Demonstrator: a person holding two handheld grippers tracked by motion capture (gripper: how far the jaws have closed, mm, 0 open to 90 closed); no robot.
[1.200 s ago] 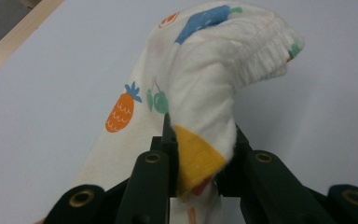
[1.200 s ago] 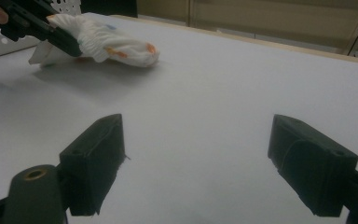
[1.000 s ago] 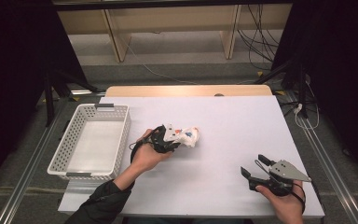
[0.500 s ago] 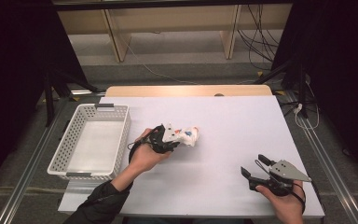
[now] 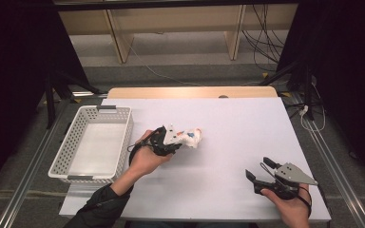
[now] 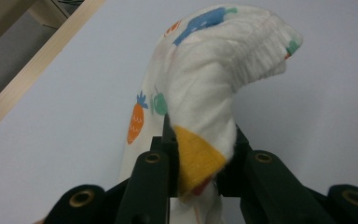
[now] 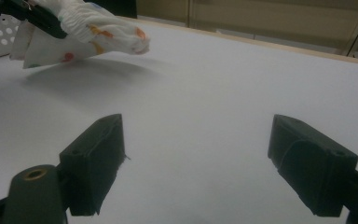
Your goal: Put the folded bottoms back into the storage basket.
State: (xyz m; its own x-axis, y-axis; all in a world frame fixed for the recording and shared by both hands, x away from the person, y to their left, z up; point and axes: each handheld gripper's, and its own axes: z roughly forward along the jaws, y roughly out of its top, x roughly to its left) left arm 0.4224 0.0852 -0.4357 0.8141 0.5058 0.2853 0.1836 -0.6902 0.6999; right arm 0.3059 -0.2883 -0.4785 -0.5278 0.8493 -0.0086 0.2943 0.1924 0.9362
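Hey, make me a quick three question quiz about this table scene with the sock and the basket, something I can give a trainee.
1. True or false: the left hand-held gripper is shut on the sock.
2. What stands at the table's left edge: A) a white basket, B) a metal pot, C) a cardboard box?
3. How do the jaws of the right hand-held gripper stand?

Key
1. True: the jaws pinch the white patterned sock near its yellow part.
2. A, the white basket.
3. Wide apart, with nothing between them.
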